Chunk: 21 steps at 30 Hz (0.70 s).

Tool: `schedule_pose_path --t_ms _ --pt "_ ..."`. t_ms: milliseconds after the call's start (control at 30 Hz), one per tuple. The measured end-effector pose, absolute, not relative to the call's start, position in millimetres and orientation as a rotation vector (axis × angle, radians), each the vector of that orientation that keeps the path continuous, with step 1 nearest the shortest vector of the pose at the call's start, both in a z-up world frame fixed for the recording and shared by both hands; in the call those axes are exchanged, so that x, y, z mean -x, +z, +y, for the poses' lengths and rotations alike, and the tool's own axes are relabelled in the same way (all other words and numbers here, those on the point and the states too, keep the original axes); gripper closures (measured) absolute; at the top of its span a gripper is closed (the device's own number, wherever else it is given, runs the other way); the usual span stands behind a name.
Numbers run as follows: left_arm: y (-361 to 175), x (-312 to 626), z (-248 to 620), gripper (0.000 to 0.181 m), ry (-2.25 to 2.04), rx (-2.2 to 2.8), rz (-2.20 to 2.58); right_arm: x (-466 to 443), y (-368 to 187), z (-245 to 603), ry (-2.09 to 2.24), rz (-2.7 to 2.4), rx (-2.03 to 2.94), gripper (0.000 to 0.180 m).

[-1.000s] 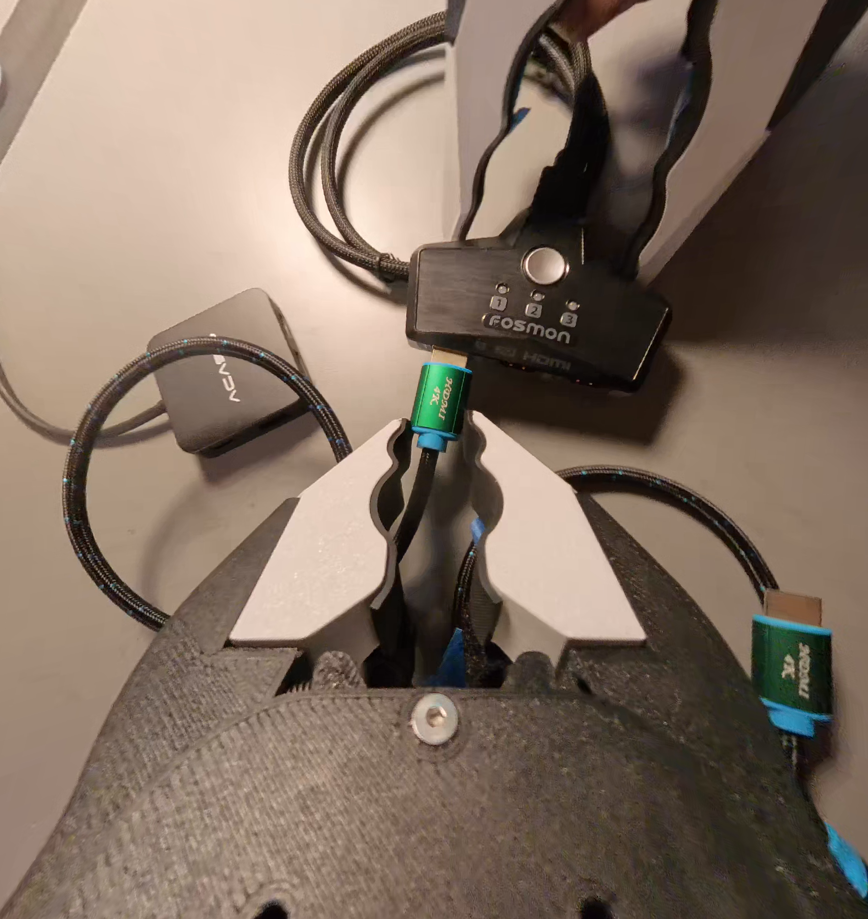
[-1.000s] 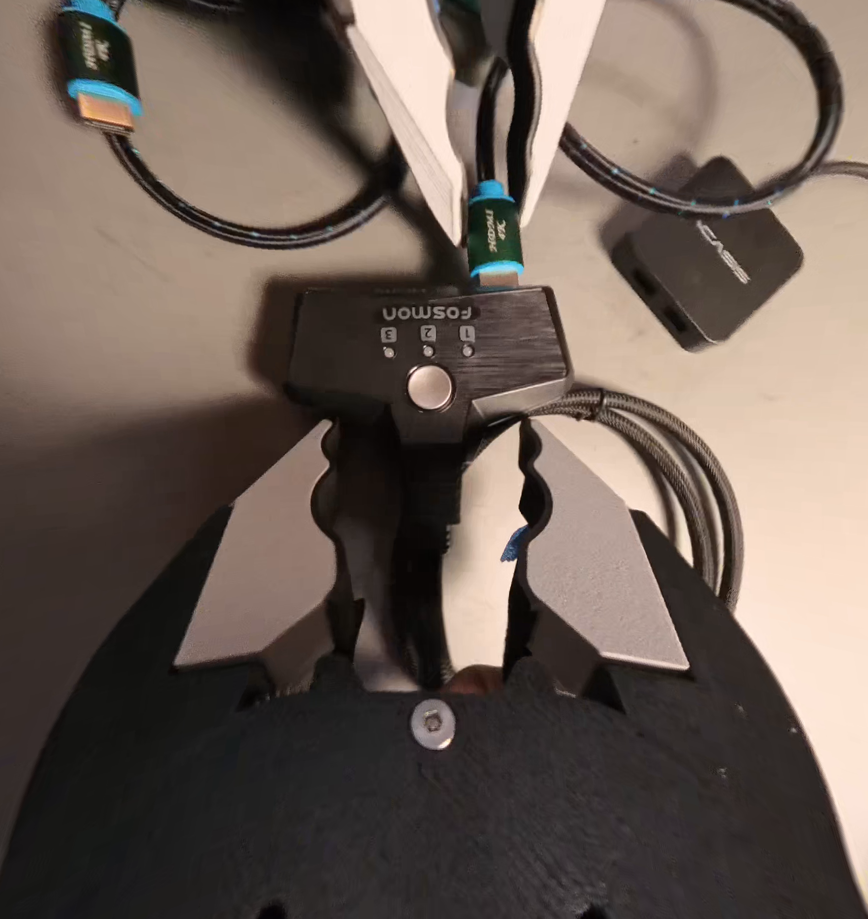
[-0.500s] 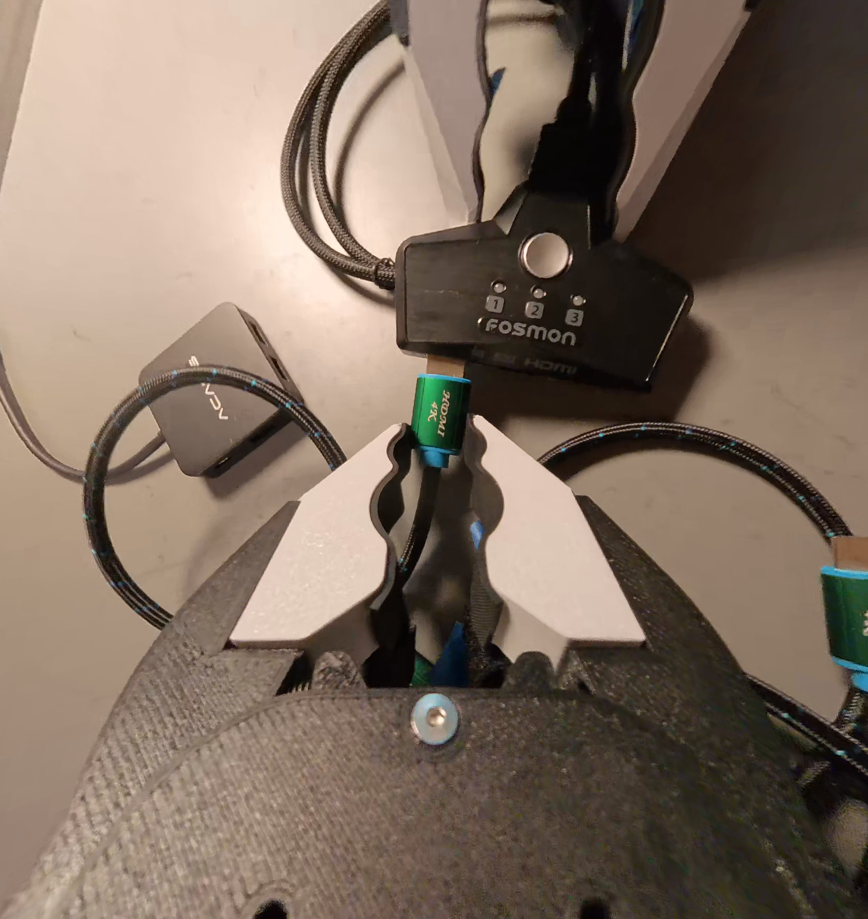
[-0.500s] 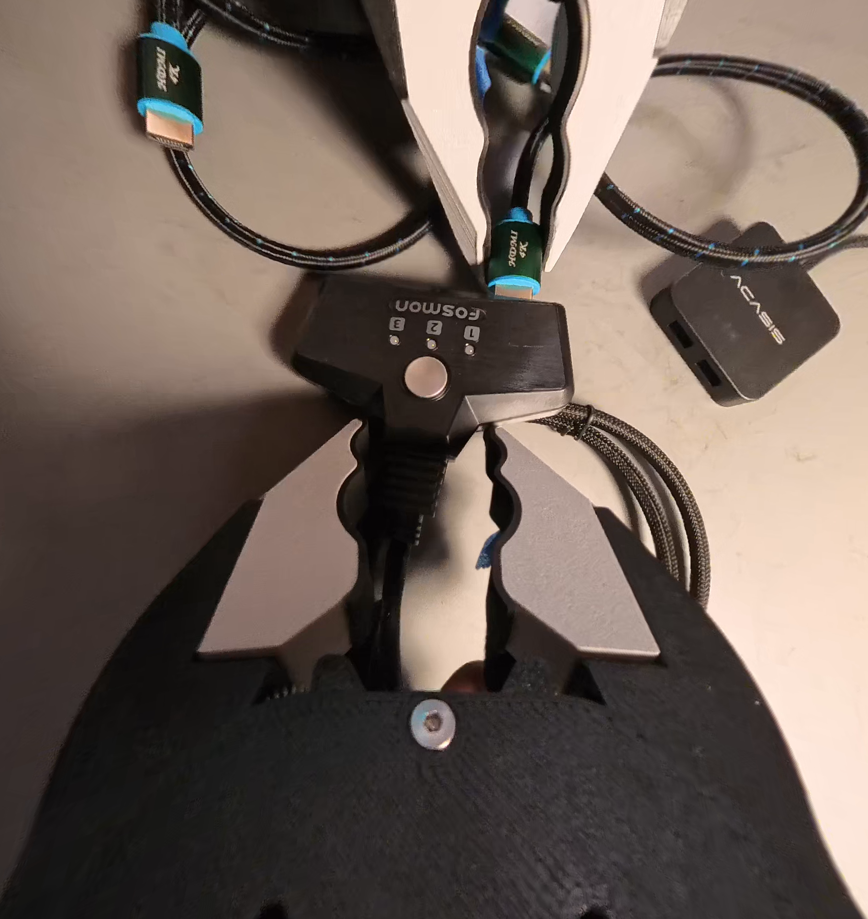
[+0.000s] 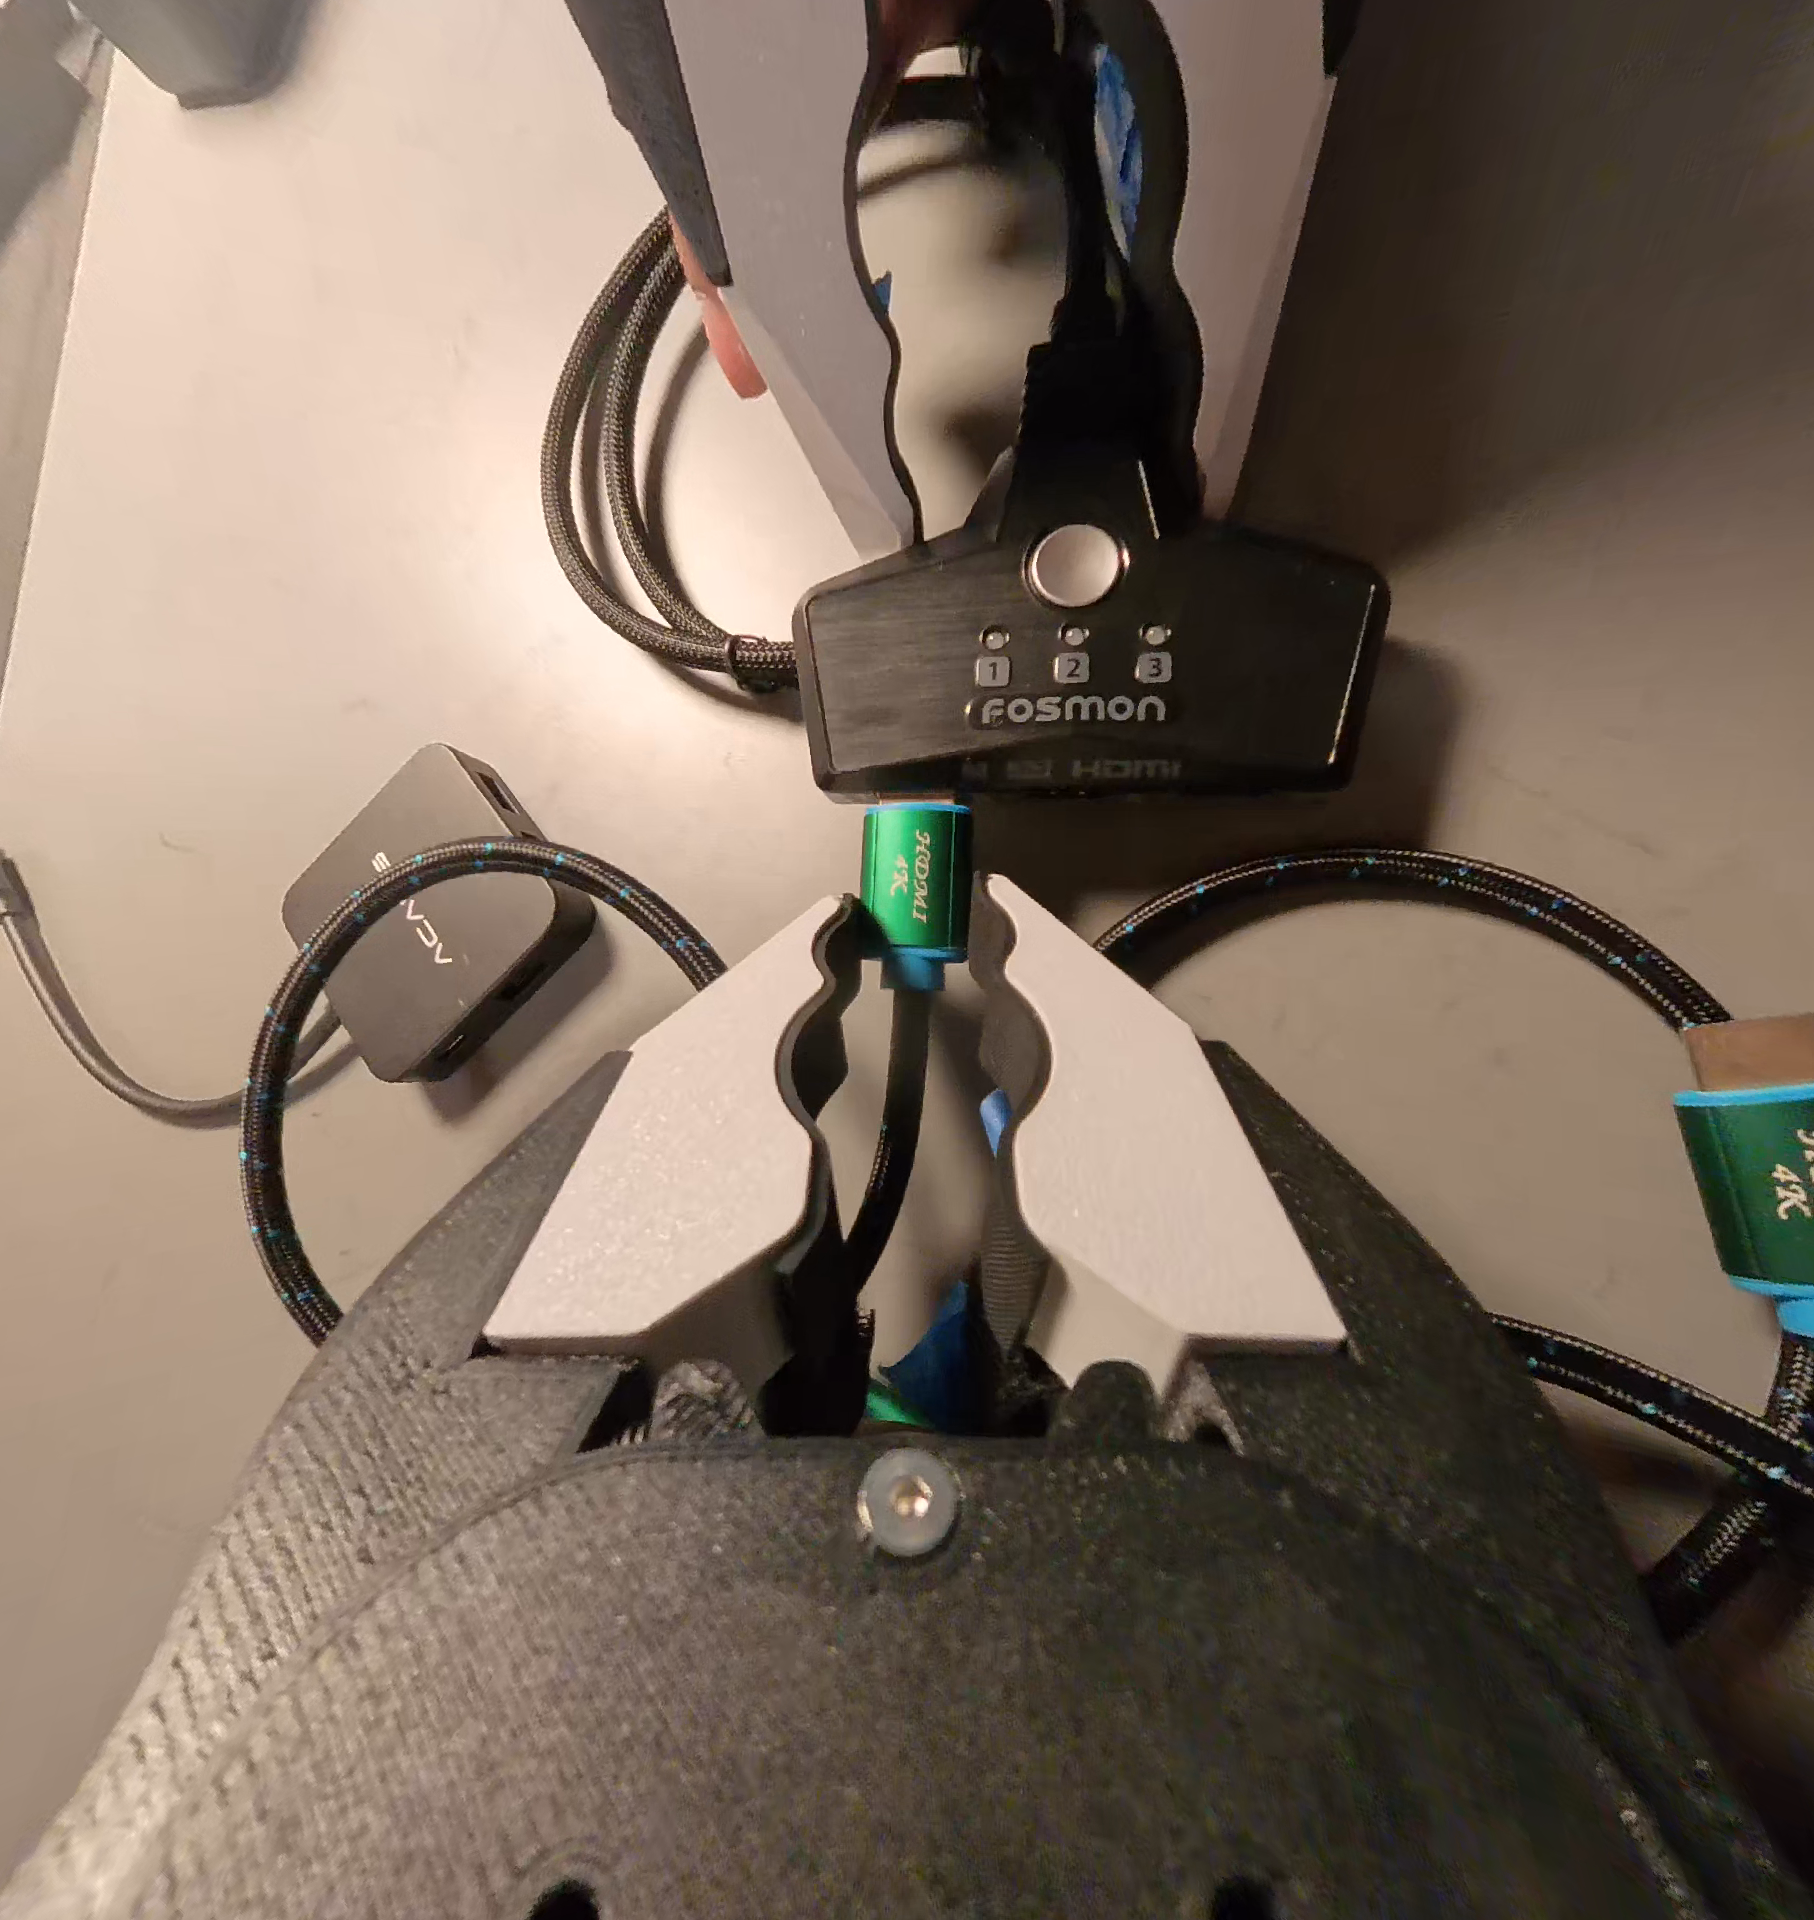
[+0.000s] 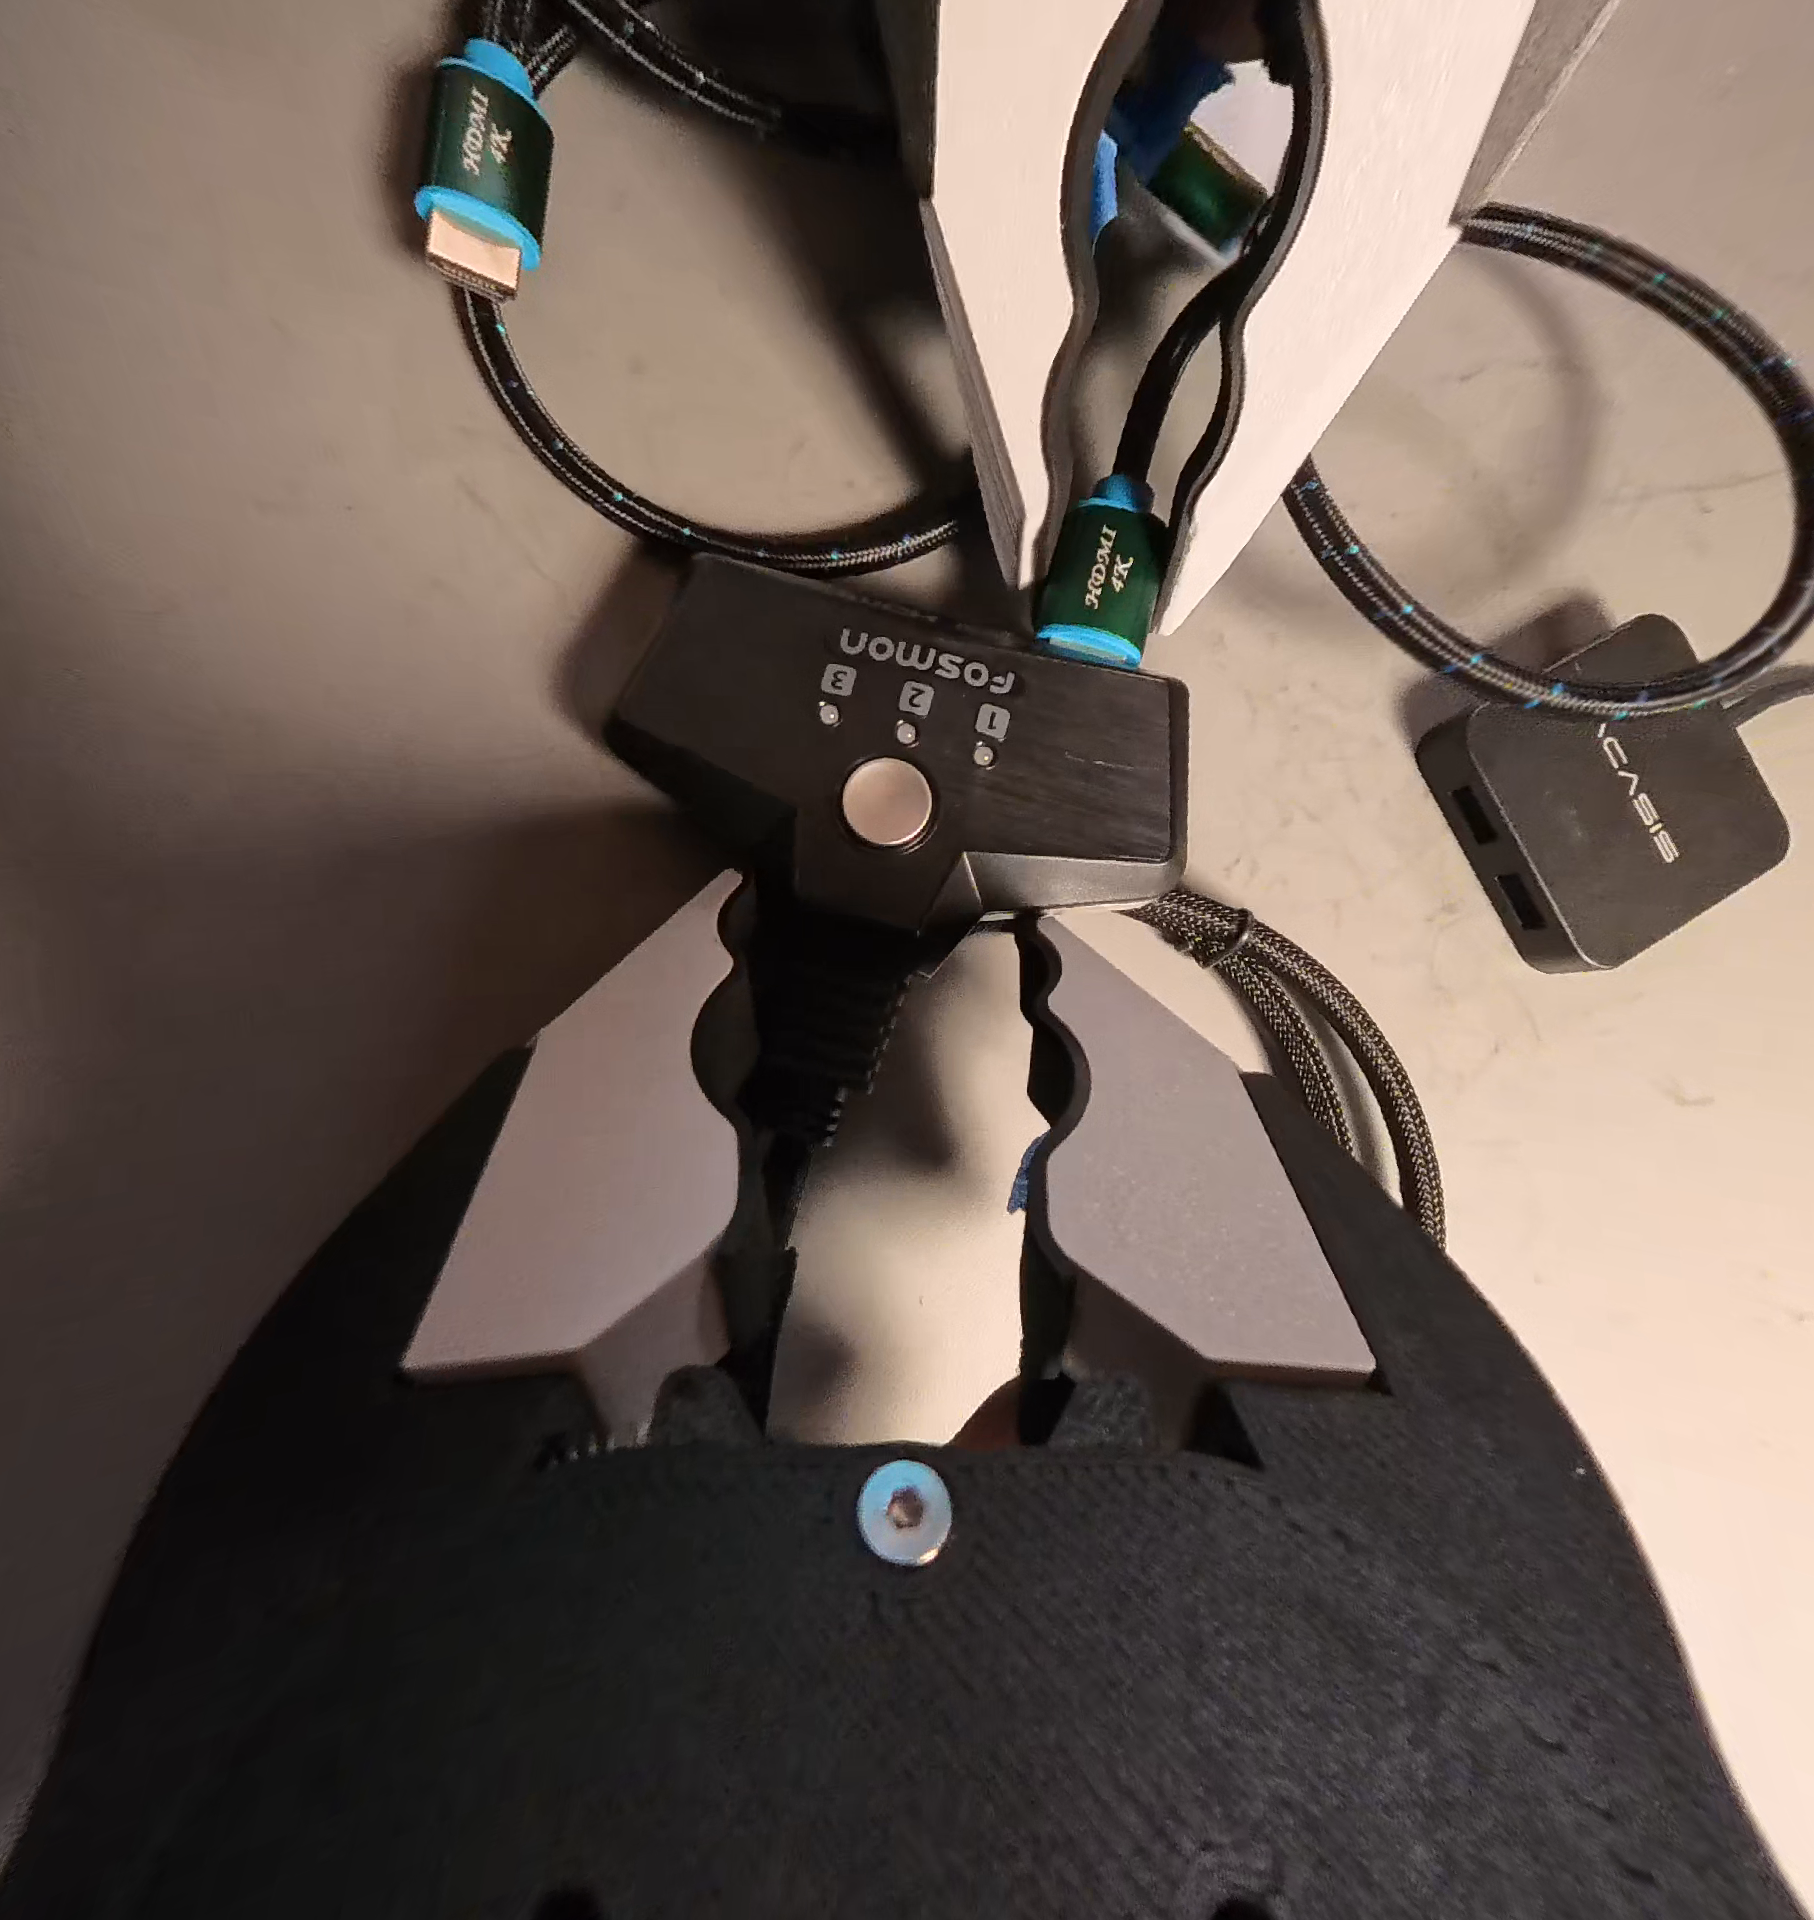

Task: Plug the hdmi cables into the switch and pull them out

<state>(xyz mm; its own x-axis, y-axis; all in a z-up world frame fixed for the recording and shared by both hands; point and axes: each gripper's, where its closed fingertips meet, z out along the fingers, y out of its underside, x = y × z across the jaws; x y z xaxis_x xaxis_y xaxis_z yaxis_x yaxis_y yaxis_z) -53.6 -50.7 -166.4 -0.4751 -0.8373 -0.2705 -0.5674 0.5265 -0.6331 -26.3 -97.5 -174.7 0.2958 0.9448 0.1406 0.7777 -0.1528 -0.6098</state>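
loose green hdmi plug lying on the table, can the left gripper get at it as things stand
Probably not right now. The left gripper is shut on the green plug seated in the switch. The loose plug lies bare on the table off to its right, nothing over it, so letting go first would free the way.

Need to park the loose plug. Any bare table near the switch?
Bare table left of the switch, below the loose plug. Crowded right: black hub, braided cable loop.

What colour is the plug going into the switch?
Green plug with a blue collar at the cable end, seen best in the left wrist view.
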Motion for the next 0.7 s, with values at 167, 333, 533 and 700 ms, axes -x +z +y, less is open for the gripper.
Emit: schedule_pose_path --t_ms 167,333,533,700 --pt "-169.1 48.6 -44.9 0.161 -0.645 1.252 2.140 18.9 -174.7 -93.7 0.353 -1.423 2.022 0.129" --pt "-169.8 48.2 -45.3 0.160 -0.642 1.363 2.104 4.7 -168.4 -95.3 0.256 -1.380 2.054 0.123" --pt "-146.6 38.1 -33.7 0.154 -0.777 1.473 1.897 -9.9 -173.9 -92.0 0.195 -1.335 2.098 0.127" --pt "-120.0 60.7 -17.6 0.141 -0.909 1.478 1.832 -20.9 -168.3 -90.7 0.193 -1.275 2.088 0.131"
